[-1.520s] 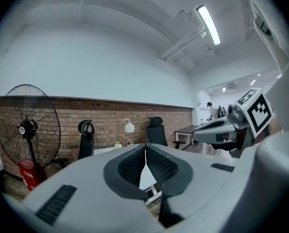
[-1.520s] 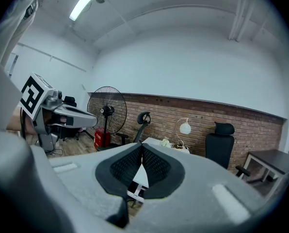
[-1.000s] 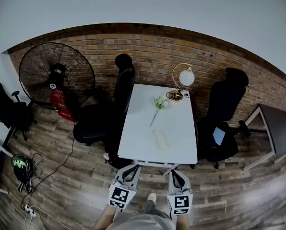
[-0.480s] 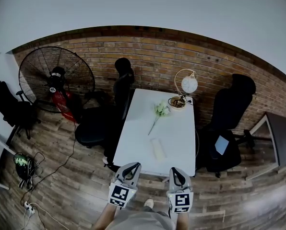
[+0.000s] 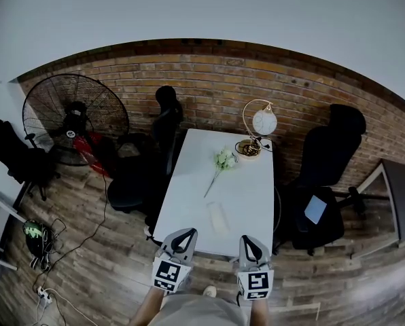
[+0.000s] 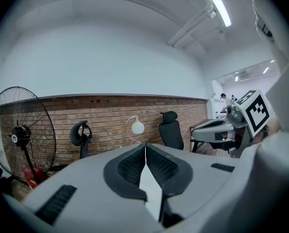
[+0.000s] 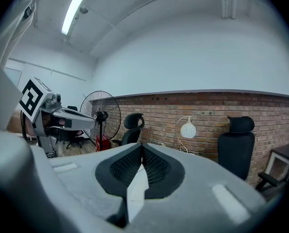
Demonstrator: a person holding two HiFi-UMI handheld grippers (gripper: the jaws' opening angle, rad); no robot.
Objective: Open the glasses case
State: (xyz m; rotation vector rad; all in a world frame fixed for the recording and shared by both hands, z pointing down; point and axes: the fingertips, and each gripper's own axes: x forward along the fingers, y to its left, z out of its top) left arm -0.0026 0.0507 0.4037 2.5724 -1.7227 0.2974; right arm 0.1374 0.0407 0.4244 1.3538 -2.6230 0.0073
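Status: task not started, 0 contact with the case.

- Glasses case (image 5: 217, 217): pale oblong lying flat on the white surface (image 5: 257, 189), close to the near edge and roughly midway between the left and right edges. It looks closed, but it is small and pale-on-pale in the head view, so I can't tell the hinge side or the latch.
- Left tongs (image 5: 186, 232): jaws closed tip to tip with nothing between them, confirmed in the left gripper view (image 6: 145, 147). It sits at the near edge of the surface, left of the case and apart from it.
- Right tongs (image 5: 249, 239): jaws also closed and empty, as the right gripper view shows (image 7: 142, 147). It sits at the near edge, right of the case and apart from it.
- Both tongs point roughly level toward the brick wall, so neither gripper view shows the case.
- Other items: a flower stem (image 5: 219, 163) mid-surface toward the far end and a globe lamp (image 5: 259, 123) at the far right corner. Both are well apart from the case and out of the working zone.

Remaining, as I judge it: everything. Open at least 1 pair of tongs, come down onto the case, pin the base with 1 pair, then lift the lid with the other. Main risk is that the case slides on the smooth surface if the base isn't held first.
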